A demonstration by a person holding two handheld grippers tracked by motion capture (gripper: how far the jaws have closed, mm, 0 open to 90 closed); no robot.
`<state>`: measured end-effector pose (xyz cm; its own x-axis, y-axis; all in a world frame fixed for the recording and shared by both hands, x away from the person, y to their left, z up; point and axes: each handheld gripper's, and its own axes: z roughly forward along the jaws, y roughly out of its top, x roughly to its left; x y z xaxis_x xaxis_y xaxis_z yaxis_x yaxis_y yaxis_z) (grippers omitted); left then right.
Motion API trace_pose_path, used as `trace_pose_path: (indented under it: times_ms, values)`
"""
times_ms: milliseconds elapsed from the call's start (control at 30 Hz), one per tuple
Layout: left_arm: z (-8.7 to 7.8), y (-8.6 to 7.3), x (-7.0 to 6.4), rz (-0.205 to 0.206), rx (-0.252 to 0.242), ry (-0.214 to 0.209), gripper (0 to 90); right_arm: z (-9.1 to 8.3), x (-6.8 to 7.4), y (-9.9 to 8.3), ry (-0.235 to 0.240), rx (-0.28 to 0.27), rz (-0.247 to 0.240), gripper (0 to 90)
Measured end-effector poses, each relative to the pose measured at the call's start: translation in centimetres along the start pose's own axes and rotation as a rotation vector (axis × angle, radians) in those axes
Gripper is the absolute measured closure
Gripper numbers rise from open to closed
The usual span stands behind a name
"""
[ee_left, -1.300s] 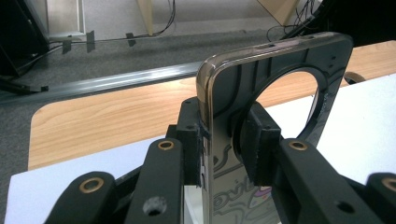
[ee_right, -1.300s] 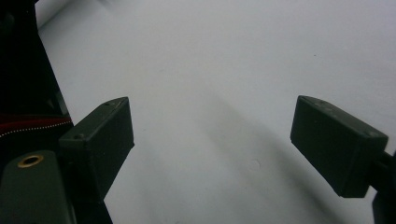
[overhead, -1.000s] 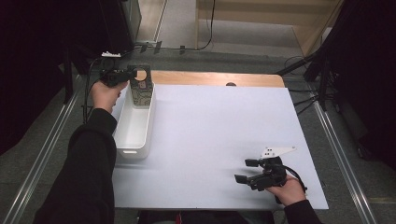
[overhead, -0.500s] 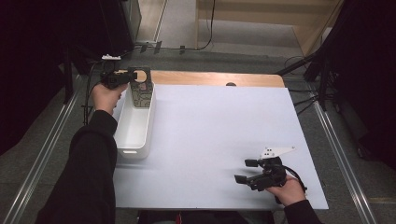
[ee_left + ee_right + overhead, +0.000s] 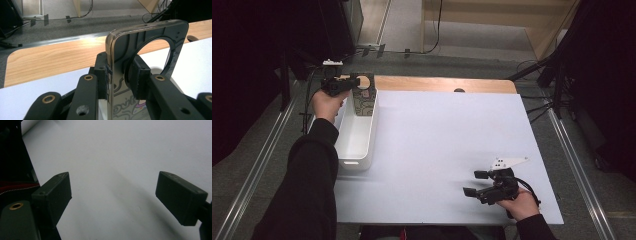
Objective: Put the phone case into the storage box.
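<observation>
A dark phone case (image 5: 147, 75) with a large round cutout near its top and pale doodle print lower down stands upright on edge, its rim glossy and rounded at the corners. It is clamped between two jaws at the far end of a white bin (image 5: 354, 137).
</observation>
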<state>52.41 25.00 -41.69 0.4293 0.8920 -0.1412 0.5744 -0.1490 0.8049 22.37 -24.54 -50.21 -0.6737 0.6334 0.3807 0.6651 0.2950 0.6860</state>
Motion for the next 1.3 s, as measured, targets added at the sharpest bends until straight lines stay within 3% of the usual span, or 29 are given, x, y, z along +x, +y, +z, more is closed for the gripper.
trace_pose_path:
  times_ms: [467, 733, 967, 1300]
  values:
    - [0.12, -0.02, -0.02, 0.012, -0.009, -0.004, 65.5, -0.02, 0.01, 0.01, 0.001, -0.001, 0.001, 12.2]
    - [0.3, -0.05, -0.04, 0.026, -0.016, -0.005, 55.0, -0.01, 0.0, 0.0, 0.0, 0.0, -0.001, 12.2]
    - [0.6, -0.24, 0.33, -0.004, 0.008, -0.025, 37.7, 0.01, 0.01, -0.01, 0.001, 0.0, -0.001, 12.2]
    - [0.15, -0.06, 0.54, -0.033, 0.024, -0.064, 32.6, 0.02, -0.01, 0.02, 0.002, -0.001, 0.001, 12.2]
